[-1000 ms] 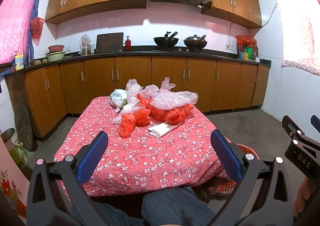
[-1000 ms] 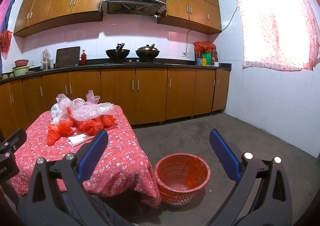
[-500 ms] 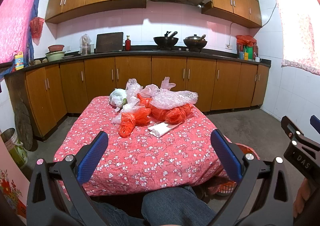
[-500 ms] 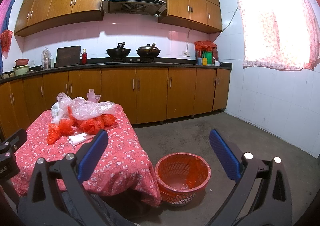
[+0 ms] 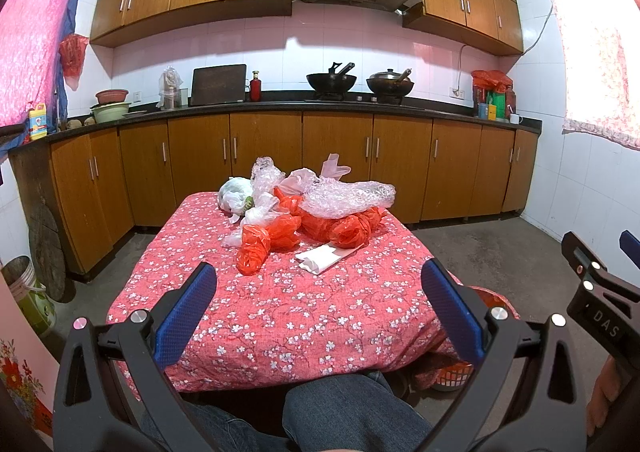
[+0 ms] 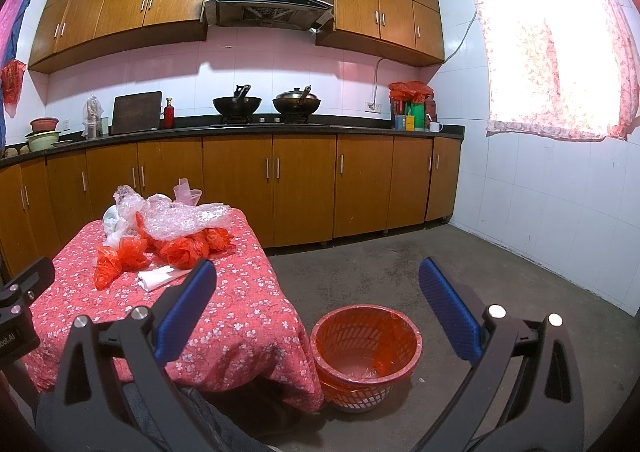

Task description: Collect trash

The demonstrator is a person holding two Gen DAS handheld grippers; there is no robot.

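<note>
We hold the left gripper (image 5: 318, 304) spread wide and empty over the near edge of the table with the red flowered cloth (image 5: 280, 316). Our right gripper (image 6: 318, 300), stamped "DAS", gapes equally empty above the red plastic mesh basket (image 6: 366, 356) on the floor. The heap of crumpled red bags and clear bubble wrap (image 5: 316, 211) lies mid-table, beside a folded white paper (image 5: 320, 258).
</note>
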